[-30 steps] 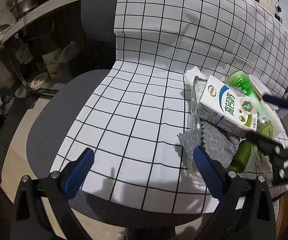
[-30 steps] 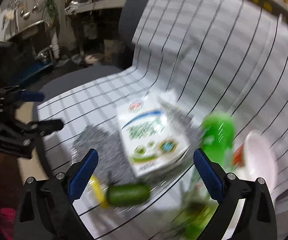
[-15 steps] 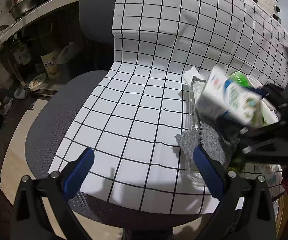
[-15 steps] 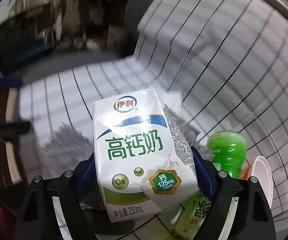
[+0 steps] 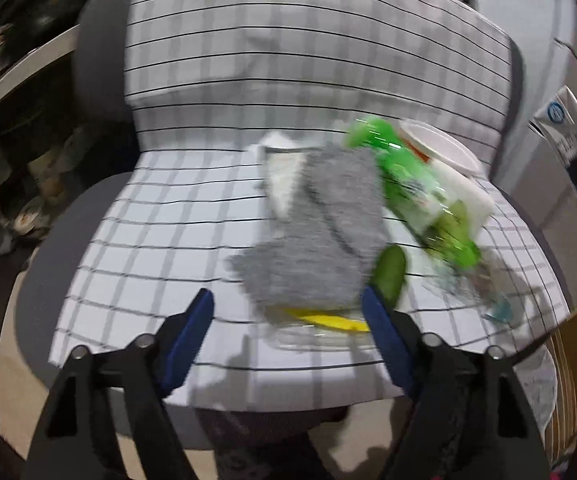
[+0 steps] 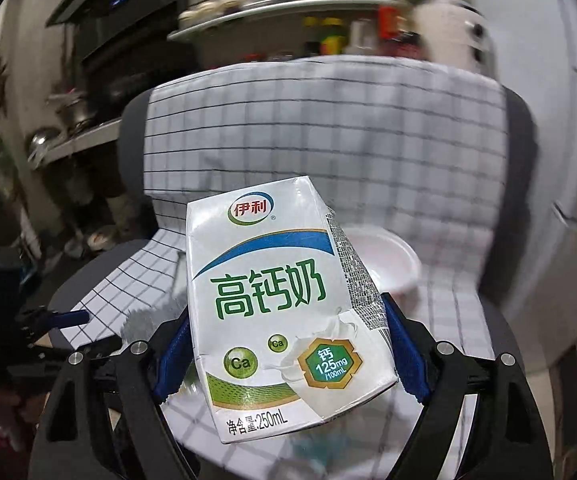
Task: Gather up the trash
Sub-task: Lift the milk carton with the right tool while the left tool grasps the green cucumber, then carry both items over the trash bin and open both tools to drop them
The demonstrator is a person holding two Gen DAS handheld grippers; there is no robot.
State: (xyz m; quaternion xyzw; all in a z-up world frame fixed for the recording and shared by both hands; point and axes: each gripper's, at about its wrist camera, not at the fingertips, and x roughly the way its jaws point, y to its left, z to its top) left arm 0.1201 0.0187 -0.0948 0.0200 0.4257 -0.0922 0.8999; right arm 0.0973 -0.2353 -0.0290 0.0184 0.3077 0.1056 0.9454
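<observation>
Our right black two-finger gripper with blue pads (image 6: 284, 356) clamps both sides of a white carton. Our left black, blue-padded gripper (image 5: 288, 316) points downward, its jaws apart, having just been closing with nothing pressed between them.

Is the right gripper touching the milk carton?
Touching. The right wrist view shows the right gripper with both blue pads pressed against the sides of the milk carton, which is lifted clear of the checked cloth.
</observation>
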